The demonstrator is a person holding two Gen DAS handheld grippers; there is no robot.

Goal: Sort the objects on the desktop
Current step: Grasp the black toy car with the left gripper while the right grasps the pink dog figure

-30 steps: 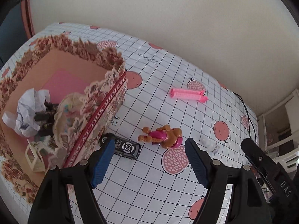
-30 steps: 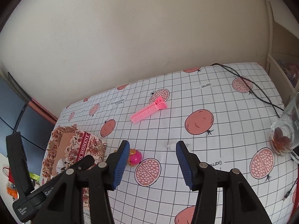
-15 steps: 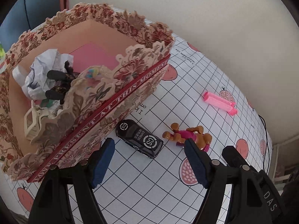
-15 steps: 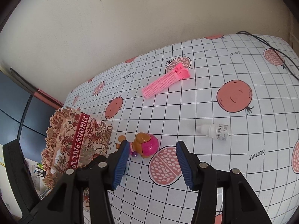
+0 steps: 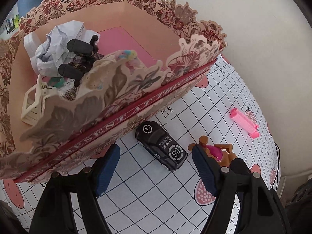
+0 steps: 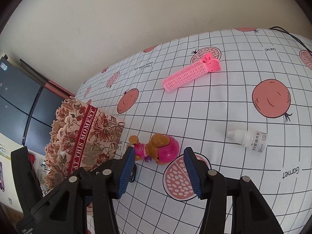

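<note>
A black toy car (image 5: 161, 145) lies on the checked cloth beside the floral box (image 5: 120, 107). My left gripper (image 5: 154, 167) hangs open just above it, the car in the gap between the blue pads, untouched. A brown and pink toy dog (image 5: 216, 152) (image 6: 156, 149) lies right of the car. My right gripper (image 6: 159, 172) is open, its tips just short of the dog. Farther back lie a pink hair curler clip (image 6: 192, 72) (image 5: 244, 122) and a small white dropper bottle (image 6: 247, 138).
The floral box holds crumpled paper (image 5: 56, 46), a black figure (image 5: 78, 58) and a cream claw clip (image 5: 33, 103). A black cable (image 6: 288, 35) runs along the cloth's far right. The wall stands behind the table.
Both grippers have come down closer to the table. The left one rolled and now frames the black car; the right one drew nearer to the toy dog. Nothing was grasped.
</note>
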